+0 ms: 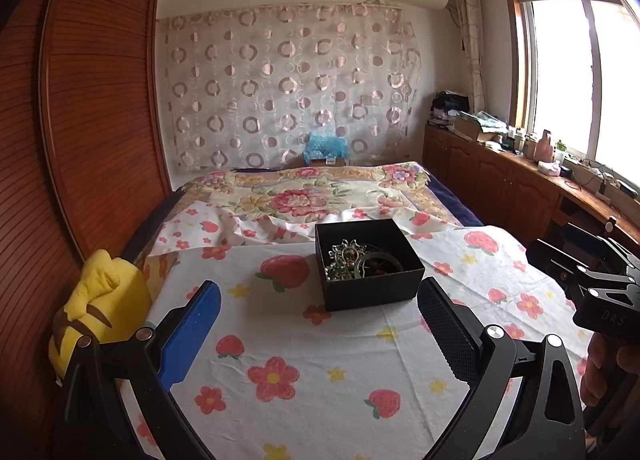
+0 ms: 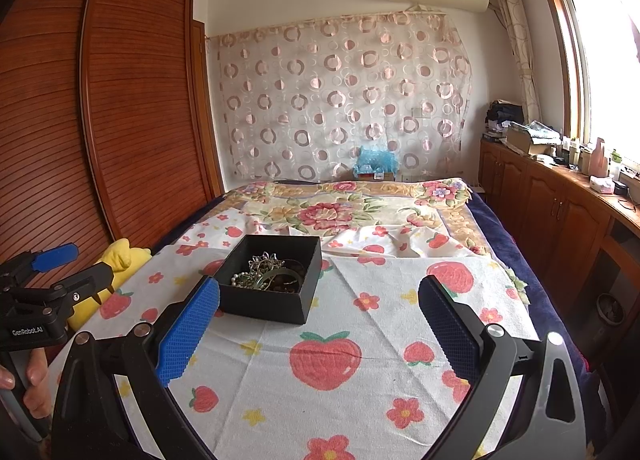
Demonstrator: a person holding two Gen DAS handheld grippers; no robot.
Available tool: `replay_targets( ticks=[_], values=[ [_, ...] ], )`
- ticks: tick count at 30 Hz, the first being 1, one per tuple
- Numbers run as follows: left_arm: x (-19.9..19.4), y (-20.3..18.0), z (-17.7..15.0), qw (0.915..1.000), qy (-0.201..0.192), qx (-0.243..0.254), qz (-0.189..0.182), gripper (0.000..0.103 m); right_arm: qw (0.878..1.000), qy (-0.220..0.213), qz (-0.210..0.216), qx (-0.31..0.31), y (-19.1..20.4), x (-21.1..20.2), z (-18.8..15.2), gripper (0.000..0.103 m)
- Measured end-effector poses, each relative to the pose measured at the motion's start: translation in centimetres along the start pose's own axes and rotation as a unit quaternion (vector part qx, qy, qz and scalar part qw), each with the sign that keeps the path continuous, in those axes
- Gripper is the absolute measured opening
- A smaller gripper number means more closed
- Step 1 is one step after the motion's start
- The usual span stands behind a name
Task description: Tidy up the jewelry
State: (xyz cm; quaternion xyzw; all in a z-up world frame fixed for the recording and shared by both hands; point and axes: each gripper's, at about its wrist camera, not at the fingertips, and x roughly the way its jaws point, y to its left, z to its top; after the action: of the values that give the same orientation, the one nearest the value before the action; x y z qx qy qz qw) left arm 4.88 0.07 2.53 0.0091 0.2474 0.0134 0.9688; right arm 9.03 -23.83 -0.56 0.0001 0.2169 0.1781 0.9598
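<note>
Covering bed: strawberry cloth (image 2: 360, 400) | black box (image 2: 272, 292) | wardrobe (image 2: 100, 120) left

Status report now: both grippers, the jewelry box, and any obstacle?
Left gripper open, empty. Right gripper open, empty. Black box open on the cloth, jewelry tangled inside. Nothing blocks it; yellow plush off to the left.

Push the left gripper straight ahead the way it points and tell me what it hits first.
Probably the black box of jewelry. It sits on the cloth just ahead of the open left gripper, roughly in line between the fingers, slightly toward the right one. Nothing lies between them, though depth is hard to judge.
</note>
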Motion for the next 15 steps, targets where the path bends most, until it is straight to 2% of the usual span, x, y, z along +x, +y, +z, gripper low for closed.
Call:
replay_targets(
  ticks=[15],
  values=[
    [0.02,0.00,-0.01,1.0000,0.002,-0.001,0.000,0.095,1.000,-0.001,0.000,0.000,-0.10,-0.03,-0.07,0.100]
  ],
)
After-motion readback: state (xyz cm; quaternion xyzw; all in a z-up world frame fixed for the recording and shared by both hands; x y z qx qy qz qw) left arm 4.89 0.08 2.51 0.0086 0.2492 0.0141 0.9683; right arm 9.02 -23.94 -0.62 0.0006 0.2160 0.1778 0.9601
